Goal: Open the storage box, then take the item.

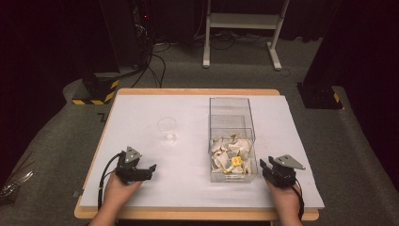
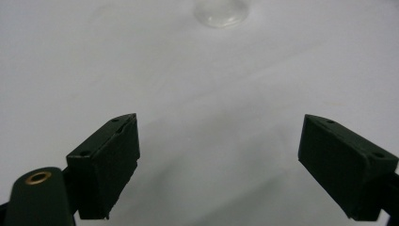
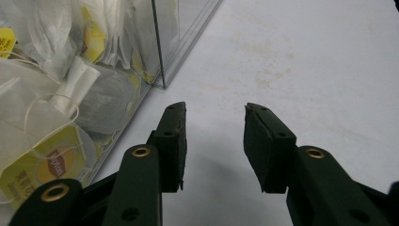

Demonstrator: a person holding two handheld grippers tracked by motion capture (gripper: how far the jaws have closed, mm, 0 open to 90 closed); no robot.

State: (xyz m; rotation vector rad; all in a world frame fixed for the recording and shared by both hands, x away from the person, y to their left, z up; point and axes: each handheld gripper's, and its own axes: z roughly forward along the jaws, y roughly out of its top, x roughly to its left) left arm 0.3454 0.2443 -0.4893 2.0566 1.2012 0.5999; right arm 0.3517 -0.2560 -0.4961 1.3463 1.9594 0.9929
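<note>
A clear plastic box (image 1: pixel 232 136) stands right of the table's middle, its near compartment heaped with tea bags (image 1: pixel 230 157). An empty clear cup (image 1: pixel 167 130) stands upright to its left. My left gripper (image 1: pixel 151 170) rests low near the front left, its jaws wide apart over bare white table; the cup's base (image 2: pixel 221 12) lies ahead of the left gripper (image 2: pixel 219 120). My right gripper (image 1: pixel 264 165) sits just right of the box's near corner. In the right gripper view the box wall (image 3: pixel 183 28) and tea bags (image 3: pixel 51 117) are at left, and the right gripper (image 3: pixel 214 107) is open with nothing between its jaws.
The white table top (image 1: pixel 141 113) has a wooden rim. Behind it on the floor are a white frame stand (image 1: pixel 242 21), a black-and-yellow base (image 1: pixel 96 92) with cables, and a dark stand foot (image 1: pixel 320 96) at right.
</note>
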